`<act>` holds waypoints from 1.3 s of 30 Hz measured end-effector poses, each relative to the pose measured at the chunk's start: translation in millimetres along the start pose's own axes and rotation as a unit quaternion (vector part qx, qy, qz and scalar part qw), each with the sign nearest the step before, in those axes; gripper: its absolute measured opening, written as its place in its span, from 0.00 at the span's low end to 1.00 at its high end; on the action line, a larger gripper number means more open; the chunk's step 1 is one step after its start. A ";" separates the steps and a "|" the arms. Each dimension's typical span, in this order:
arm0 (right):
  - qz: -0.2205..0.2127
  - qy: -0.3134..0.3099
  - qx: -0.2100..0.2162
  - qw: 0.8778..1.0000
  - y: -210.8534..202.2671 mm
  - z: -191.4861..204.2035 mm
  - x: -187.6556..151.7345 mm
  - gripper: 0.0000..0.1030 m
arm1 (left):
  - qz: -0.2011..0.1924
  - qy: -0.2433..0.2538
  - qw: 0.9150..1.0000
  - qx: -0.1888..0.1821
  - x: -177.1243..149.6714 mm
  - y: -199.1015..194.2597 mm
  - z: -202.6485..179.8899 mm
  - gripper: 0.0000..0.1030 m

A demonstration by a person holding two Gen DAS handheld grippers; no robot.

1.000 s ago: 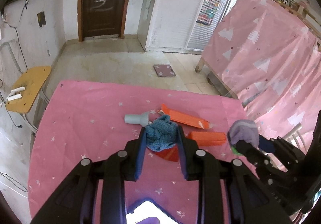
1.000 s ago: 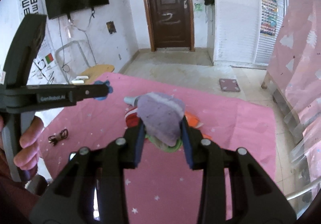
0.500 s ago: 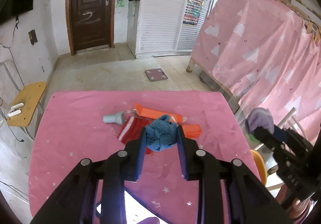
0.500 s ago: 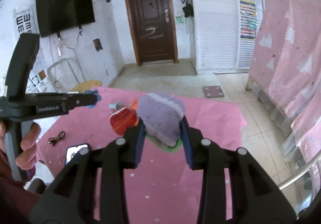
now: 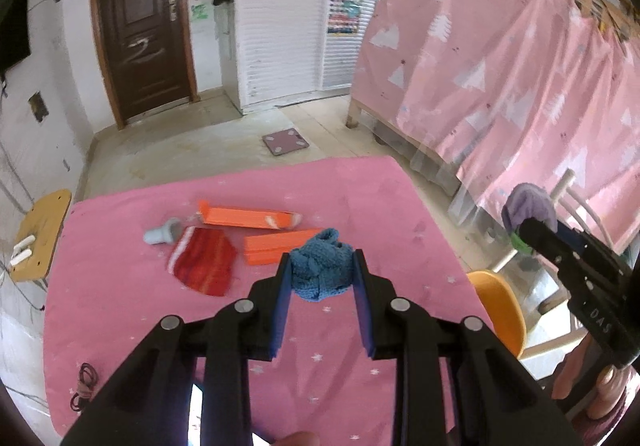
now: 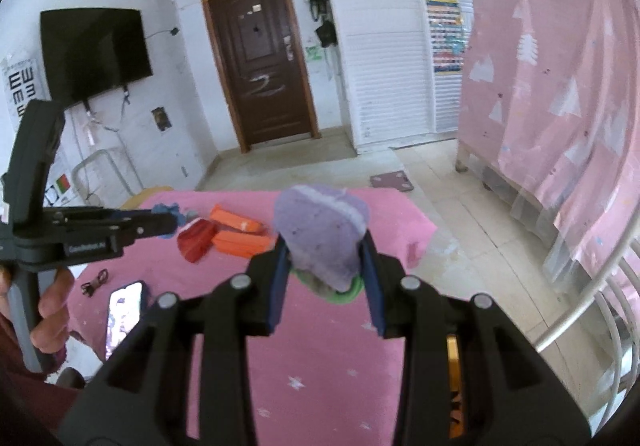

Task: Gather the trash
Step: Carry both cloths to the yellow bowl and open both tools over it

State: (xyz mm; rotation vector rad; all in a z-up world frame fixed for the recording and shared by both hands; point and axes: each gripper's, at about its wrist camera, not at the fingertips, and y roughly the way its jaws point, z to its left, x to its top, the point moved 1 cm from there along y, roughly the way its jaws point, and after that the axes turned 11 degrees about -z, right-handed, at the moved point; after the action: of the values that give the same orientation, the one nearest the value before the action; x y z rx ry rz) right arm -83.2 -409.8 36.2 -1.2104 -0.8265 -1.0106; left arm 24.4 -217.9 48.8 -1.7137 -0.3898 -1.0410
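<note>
My left gripper (image 5: 322, 273) is shut on a blue knitted sock (image 5: 320, 266) and holds it above the pink table (image 5: 140, 326). My right gripper (image 6: 325, 264) is shut on a purple knitted sock (image 6: 322, 234) with a green piece under it, held above the table's right side. The right gripper also shows in the left wrist view (image 5: 532, 224). On the table lie a red knitted sock (image 5: 204, 260), two orange boxes (image 5: 248, 216), (image 5: 276, 246) and a grey funnel-shaped piece (image 5: 162, 233).
A phone (image 6: 124, 312) and a coiled cable (image 5: 84, 386) lie near the table's front left. An orange chair (image 5: 500, 310) stands off the right edge. A pink-draped bed (image 5: 500, 86) is at the right, a yellow stool (image 5: 40, 234) at the left.
Both grippers have lifted and pulled back from the table with their socks; the red sock, once hidden behind the left gripper, now lies in plain sight.
</note>
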 end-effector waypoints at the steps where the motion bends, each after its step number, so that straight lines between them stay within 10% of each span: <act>1: -0.001 0.002 -0.008 1.000 -5.0 -8.7 -2.3 0.32 | 0.002 0.004 1.000 -0.002 -0.9 1.2 -5.3 0.21; 20: 0.008 0.024 -0.083 0.996 -47.4 -103.3 -36.0 0.32 | 0.062 0.103 0.989 -0.085 -31.8 45.4 -168.0 0.21; 33: 0.030 0.058 -0.087 0.994 -47.1 -139.9 -61.1 0.32 | 0.112 0.134 0.979 -0.109 -52.8 70.8 -214.1 0.21; 39: 0.039 0.075 -0.078 0.993 -44.8 -151.1 -69.1 0.47 | 0.138 0.125 0.974 -0.129 -57.3 82.1 -223.9 0.33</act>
State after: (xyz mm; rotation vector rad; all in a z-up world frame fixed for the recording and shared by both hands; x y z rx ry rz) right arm -151.2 -548.7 -39.2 -1.2723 -0.5858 -1.1038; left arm -53.0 -437.2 -29.1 -1.7743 0.1484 -1.1178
